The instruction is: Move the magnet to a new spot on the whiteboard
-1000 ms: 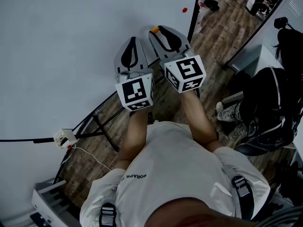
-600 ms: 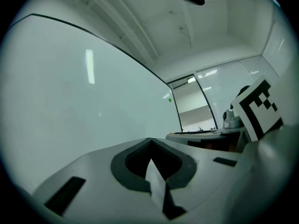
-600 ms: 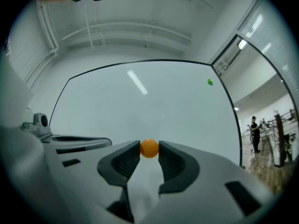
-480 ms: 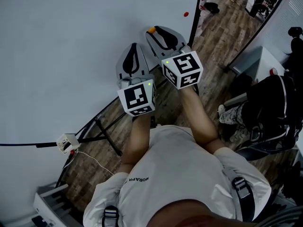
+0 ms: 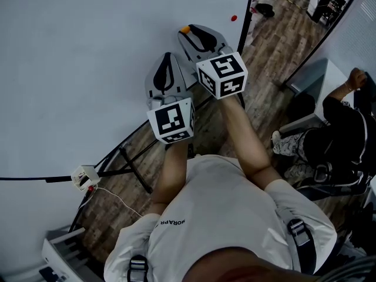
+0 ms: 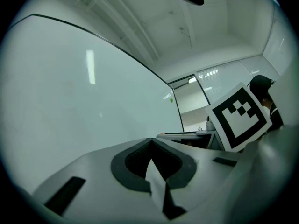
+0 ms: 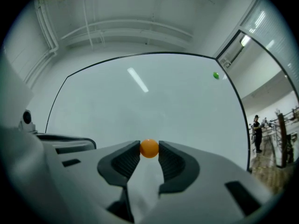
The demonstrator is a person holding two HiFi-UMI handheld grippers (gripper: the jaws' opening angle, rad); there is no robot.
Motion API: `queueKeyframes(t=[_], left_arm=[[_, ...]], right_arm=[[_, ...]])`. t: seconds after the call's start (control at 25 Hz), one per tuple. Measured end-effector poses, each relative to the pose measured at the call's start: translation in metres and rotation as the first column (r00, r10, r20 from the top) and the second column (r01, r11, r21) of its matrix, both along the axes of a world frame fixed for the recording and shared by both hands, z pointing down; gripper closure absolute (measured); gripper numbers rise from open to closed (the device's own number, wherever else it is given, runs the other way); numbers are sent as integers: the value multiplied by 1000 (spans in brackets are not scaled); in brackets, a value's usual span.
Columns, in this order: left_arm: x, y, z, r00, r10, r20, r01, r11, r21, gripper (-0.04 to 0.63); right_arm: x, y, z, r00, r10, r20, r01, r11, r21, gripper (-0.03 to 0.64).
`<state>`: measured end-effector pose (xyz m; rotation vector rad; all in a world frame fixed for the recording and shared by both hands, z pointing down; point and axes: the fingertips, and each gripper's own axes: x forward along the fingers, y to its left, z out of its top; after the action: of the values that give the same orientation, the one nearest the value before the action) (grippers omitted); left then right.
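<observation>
The right gripper (image 7: 149, 150) grips a small round orange magnet (image 7: 149, 148) between its jaw tips, held at the face of the large white whiteboard (image 7: 140, 106), toward the board's right side. Whether the magnet touches the surface cannot be told. The left gripper (image 6: 150, 143), just left of and nearer than the right one, has its jaws closed together on nothing.

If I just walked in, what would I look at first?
The bright orange magnet pops out, pinched in the tips of the right claw in front of the big whiteboard. Next, the black-and-white cube on it and its twin on the left claw, mid-picture in the head view.
</observation>
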<state>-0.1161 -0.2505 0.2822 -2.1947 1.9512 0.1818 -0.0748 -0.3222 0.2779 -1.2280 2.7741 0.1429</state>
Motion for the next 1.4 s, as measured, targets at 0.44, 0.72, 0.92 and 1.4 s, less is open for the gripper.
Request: queueKeyframes(t=[0.44, 0.72, 0.92, 1.4], left_arm=[[-6, -4, 0, 1000, -7, -3, 7, 1000, 5, 592], [-9, -5, 2, 1000, -12, -4, 12, 1000, 3, 592], [-10, -8, 4, 1000, -13, -2, 13, 1000, 0, 592], [-11, -8, 3, 1000, -17, -5, 17, 1000, 3, 592]], right_arm=[[-15, -19, 4, 1000, -8, -23, 7, 1000, -10, 485], [-20, -27, 4, 1000, -5, -31, 4, 1000, -11, 485], [-22, -32, 5, 999, -4, -32, 4, 1000, -13, 485], [-25, -38, 2, 999, -9, -41, 9, 1000, -10, 485]])
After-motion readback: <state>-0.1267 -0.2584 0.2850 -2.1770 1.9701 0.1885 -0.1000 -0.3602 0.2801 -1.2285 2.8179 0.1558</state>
